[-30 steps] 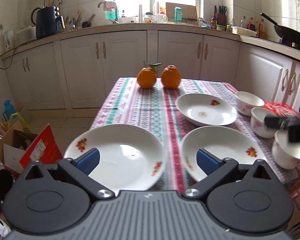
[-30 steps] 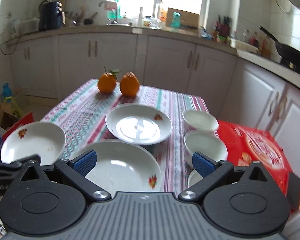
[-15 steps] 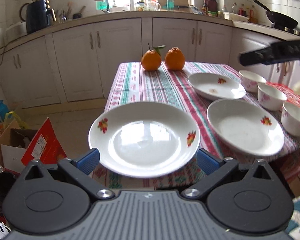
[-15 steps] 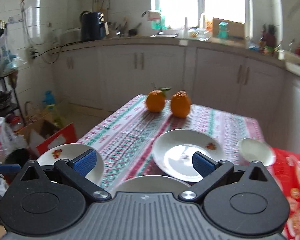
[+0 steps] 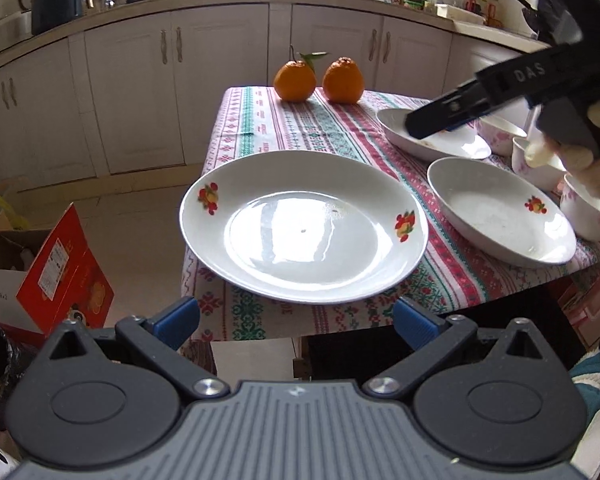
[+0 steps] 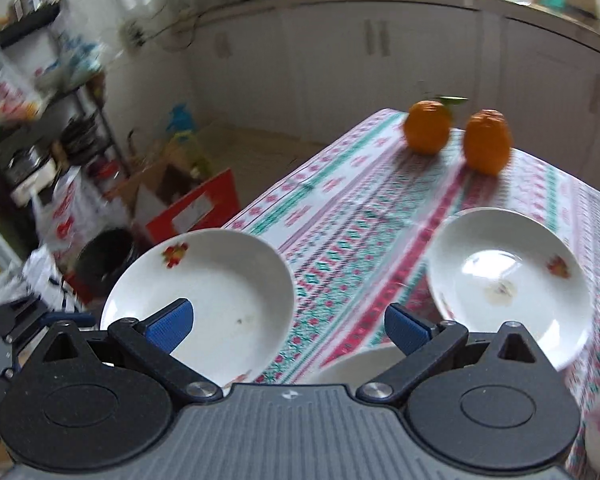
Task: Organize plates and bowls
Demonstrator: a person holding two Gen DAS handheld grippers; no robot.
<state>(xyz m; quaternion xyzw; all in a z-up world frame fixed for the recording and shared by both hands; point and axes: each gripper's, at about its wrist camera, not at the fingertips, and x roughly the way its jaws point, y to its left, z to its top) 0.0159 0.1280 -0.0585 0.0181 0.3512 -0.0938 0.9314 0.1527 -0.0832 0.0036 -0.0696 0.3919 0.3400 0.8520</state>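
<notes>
Three white plates with fruit prints lie on the patterned tablecloth (image 5: 300, 128). The near-left plate (image 5: 302, 226) overhangs the table's front edge, straight ahead of my open, empty left gripper (image 5: 296, 320). A second plate (image 5: 500, 212) lies to its right and a third plate (image 5: 432, 140) behind that. Small white bowls (image 5: 500, 134) stand in a row at the right. My right gripper (image 6: 286, 326) is open and empty, above the near plates; in the left wrist view it hangs over the far plate (image 5: 460, 114). The right wrist view shows the left plate (image 6: 220, 296) and far plate (image 6: 508, 280).
Two oranges (image 5: 318, 80) sit at the table's far end. A red box (image 5: 60, 276) and cartons stand on the floor to the left. White cabinets (image 5: 220, 80) and a cluttered counter run behind. A metal shelf rack (image 6: 40, 152) stands far left.
My left gripper has pulled back and lowered to face the near-left plate's edge. My right gripper has risen and swung left, over the far plate.
</notes>
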